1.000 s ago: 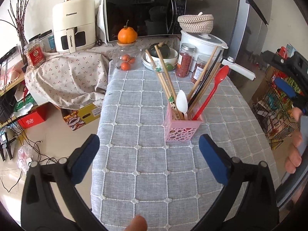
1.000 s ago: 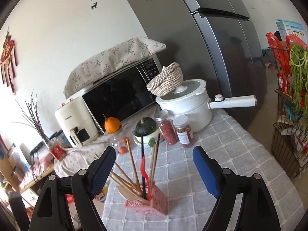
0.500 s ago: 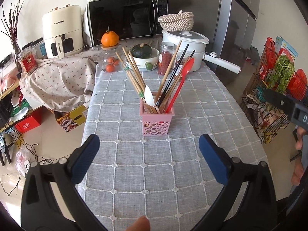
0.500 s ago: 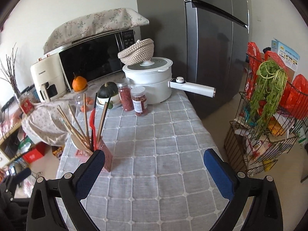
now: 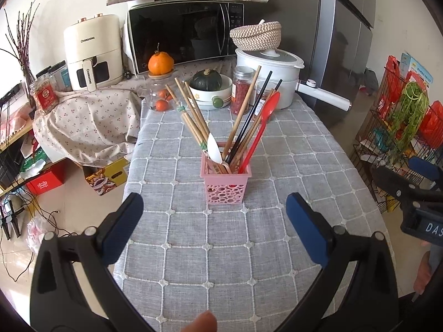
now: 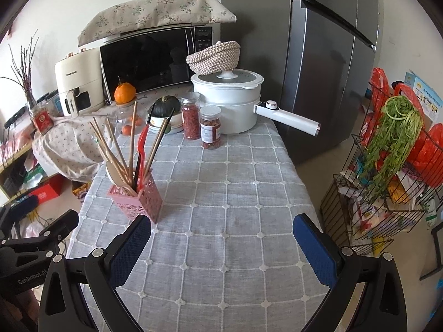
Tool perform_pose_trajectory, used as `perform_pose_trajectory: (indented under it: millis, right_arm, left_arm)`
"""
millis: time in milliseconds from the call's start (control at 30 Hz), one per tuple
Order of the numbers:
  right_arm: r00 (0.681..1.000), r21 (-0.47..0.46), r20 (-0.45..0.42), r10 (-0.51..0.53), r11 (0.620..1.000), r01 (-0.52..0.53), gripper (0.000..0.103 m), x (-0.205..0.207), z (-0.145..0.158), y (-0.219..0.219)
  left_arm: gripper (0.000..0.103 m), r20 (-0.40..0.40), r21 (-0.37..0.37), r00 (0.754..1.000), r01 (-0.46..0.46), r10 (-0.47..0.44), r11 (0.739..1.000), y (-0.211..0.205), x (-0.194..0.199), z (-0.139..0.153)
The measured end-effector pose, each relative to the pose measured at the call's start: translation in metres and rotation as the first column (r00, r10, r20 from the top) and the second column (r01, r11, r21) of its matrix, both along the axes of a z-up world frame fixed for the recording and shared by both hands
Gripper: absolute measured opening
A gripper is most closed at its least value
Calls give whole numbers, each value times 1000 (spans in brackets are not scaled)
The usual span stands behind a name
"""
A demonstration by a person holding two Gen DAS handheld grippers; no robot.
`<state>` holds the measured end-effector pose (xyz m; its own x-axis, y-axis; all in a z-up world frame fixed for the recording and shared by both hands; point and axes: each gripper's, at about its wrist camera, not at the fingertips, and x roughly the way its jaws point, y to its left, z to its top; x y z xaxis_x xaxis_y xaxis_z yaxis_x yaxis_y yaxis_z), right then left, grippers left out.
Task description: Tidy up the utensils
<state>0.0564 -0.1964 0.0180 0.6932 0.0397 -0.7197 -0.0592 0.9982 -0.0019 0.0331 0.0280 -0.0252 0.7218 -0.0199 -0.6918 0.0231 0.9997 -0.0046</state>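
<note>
While both tools gape, pink holder mid-cloth.

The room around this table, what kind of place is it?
Most likely a home kitchen or dining corner: a microwave, an air fryer and a tall grey fridge stand around a cloth-covered table.

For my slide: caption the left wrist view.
Open left tool faces a pink utensil holder filled with chopsticks and spoons.

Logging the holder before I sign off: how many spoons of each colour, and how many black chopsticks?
Red spoon: 1
White spoon: 1
Black chopsticks: 2
Total: 4, all in the pink holder. The wooden chopsticks overlap and are not counted.
</note>
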Motion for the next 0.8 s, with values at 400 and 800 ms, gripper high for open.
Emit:
perform_pose_trajectory:
  millis: [400, 800]
  right_arm:
    - [1000, 11, -12, -15, 1000, 15, 103, 1, -2, -3]
    - [1000, 7, -15, -8, 1000, 8, 103, 3, -4, 1]
  left_arm:
    - [102, 1, -5, 1000, -4, 4, 1000, -1, 2, 0]
    - [102, 16, -10, 1000, -12, 12, 1000, 2, 1, 1]
